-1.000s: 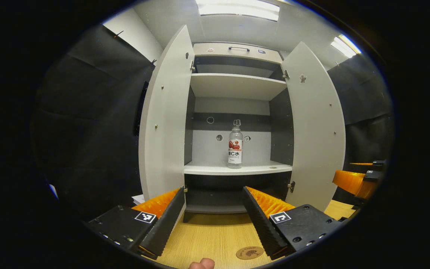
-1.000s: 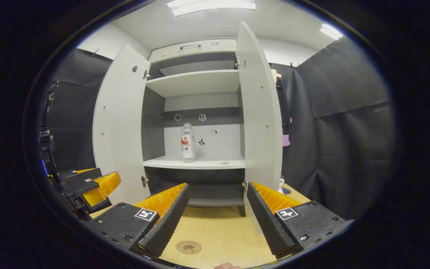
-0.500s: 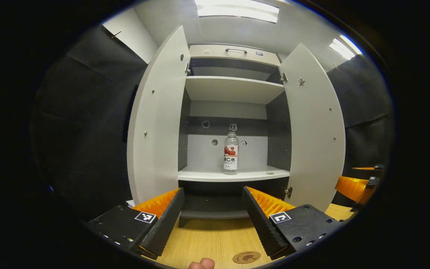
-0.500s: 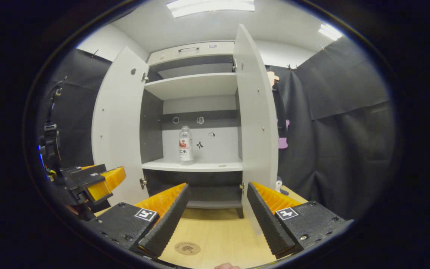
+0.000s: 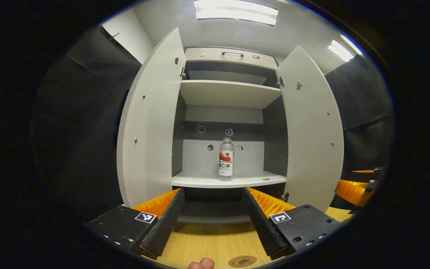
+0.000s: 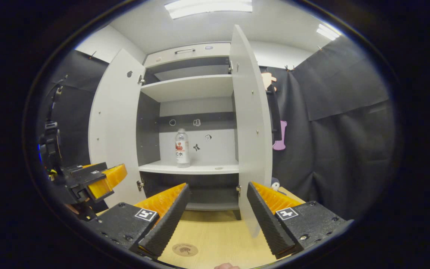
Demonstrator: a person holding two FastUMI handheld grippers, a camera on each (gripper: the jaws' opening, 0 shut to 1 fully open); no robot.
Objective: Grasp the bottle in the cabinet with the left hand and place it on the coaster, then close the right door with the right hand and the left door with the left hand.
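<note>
Cabinet (image 5: 226, 93) stands with both doors wide, bottle (image 5: 226, 158) upright on its middle shelf (image 5: 200, 181), straight ahead of the left gripper (image 5: 211, 216).
Fingers spread, gripping nothing; best advance level, straddle the bottle's body below the neck, then pinch. Coaster (image 5: 242, 260) lies just beneath. Right gripper (image 6: 217, 218) likewise spread.

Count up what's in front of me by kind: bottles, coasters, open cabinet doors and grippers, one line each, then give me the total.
Bottles: 1, the bottle upright on the cabinet shelf.
Coasters: 1, the coaster on the wooden table.
Open cabinet doors: 2, the left door and the right door.
Grippers: 2, the left gripper and the right gripper.
Total: 6.
</note>
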